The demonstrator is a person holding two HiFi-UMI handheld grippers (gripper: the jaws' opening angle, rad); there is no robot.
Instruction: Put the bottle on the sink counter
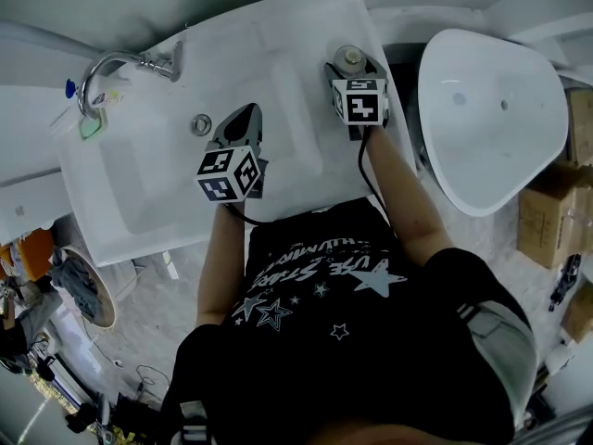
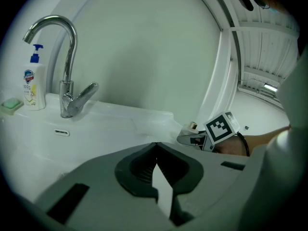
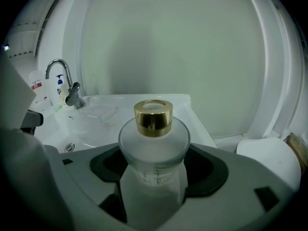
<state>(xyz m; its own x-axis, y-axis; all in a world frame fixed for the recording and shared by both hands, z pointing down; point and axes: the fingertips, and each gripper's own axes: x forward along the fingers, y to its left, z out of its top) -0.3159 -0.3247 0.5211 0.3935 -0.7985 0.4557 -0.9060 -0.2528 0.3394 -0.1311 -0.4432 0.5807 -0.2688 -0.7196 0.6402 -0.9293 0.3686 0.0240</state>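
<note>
A frosted glass bottle point(image 3: 154, 146) with a gold cap point(image 3: 153, 115) stands upright between the jaws of my right gripper point(image 3: 154, 153), which is shut on its body. In the head view that bottle point(image 1: 350, 58) and right gripper point(image 1: 352, 70) are over the back right corner of the white sink counter point(image 1: 296, 35); I cannot tell whether the bottle touches it. My left gripper point(image 1: 243, 117) hovers over the counter's middle, shut with nothing in it point(image 2: 157, 143). From the left gripper view the right gripper point(image 2: 195, 137) and bottle cap point(image 2: 192, 126) show at the right.
A chrome faucet point(image 1: 111, 68) stands at the counter's back left, with a pump soap bottle point(image 2: 32, 83) and green soap bar point(image 2: 10, 105) beside it. The drain point(image 1: 201, 124) lies left of my left gripper. A white loose basin point(image 1: 491, 109) and cardboard boxes point(image 1: 547, 216) sit to the right.
</note>
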